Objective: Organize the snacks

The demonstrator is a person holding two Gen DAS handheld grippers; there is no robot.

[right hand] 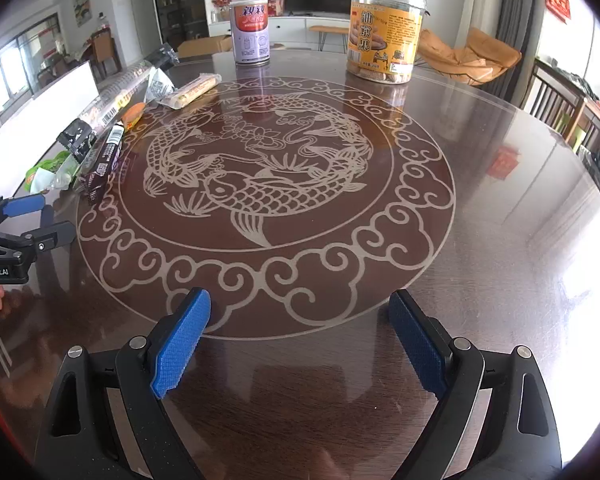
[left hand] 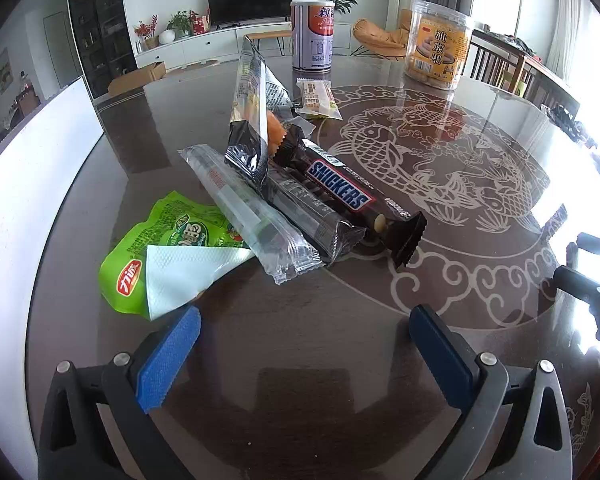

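Note:
A pile of snacks lies on the dark table. In the left wrist view a Snickers bar [left hand: 340, 188], a clear-wrapped packet [left hand: 256, 216], a green snack bag [left hand: 168, 240] and an upright black-and-clear packet [left hand: 252, 120] sit ahead of my open, empty left gripper [left hand: 304, 320]. A small biscuit packet [left hand: 316, 98] lies further back. My right gripper [right hand: 300, 312] is open and empty over the fish pattern. The pile [right hand: 100, 136] is to its far left, beside the left gripper [right hand: 40, 220].
A purple can [left hand: 312, 36] [right hand: 250, 32] and a clear jar of biscuits [left hand: 438, 46] [right hand: 384, 32] stand at the table's far side. A white board [left hand: 28, 184] runs along the left edge. Chairs [right hand: 556, 100] stand at the right.

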